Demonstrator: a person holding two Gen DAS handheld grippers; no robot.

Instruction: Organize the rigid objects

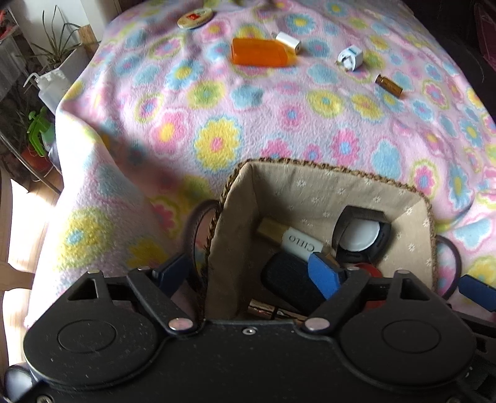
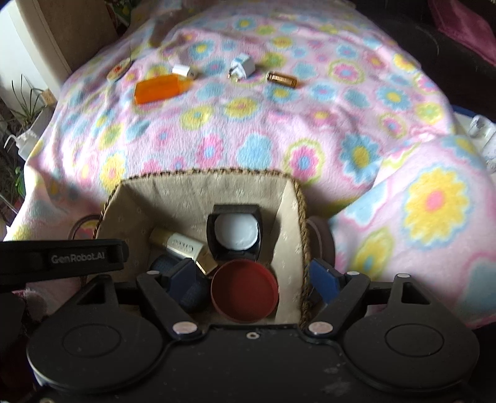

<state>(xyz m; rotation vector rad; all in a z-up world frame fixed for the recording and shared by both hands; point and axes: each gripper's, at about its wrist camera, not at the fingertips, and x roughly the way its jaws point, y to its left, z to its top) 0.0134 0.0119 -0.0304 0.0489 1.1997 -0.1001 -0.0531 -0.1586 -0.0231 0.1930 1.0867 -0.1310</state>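
Both tools are pointing steeply down over a fabric-lined basket (image 1: pixel 310 192) sitting on a flowered fleece blanket (image 1: pixel 217 124).

The left tool (image 1: pixel 248 279) is straddling the basket's left wall: one blue pad (image 1: pixel 173 269) is hanging outside the braided rim, the other is sitting inside above the contents. Its jaws are standing fairly wide. Whether either pad is pressing on the wall I cannot tell, and nothing else is lying between them.

The right tool (image 2: pixel 257 276) is doing the mirror of this at the right wall. Its left pad (image 2: pixel 183 276) is sitting inside the basket beside a round red lid (image 2: pixel 245 290), and its right pad is hanging just outside the rim. These jaws are also standing fairly wide; contact with the wall cannot be told.

Inside the basket are lying a dark textured case (image 1: pixel 288 282), a white tube with gold ends (image 2: pixel 183 248), and a black square case with a white disc (image 2: pixel 237 231), all crowded together.

Farther out on the blanket, well apart from the basket, are resting an orange bottle (image 1: pixel 260 52), touching a small white charger block (image 1: pixel 288 42), then a white plug adapter (image 1: pixel 352 57), and an amber vial (image 1: pixel 389 85) on its side. A round tin (image 1: pixel 193 18) is lying near the far edge.
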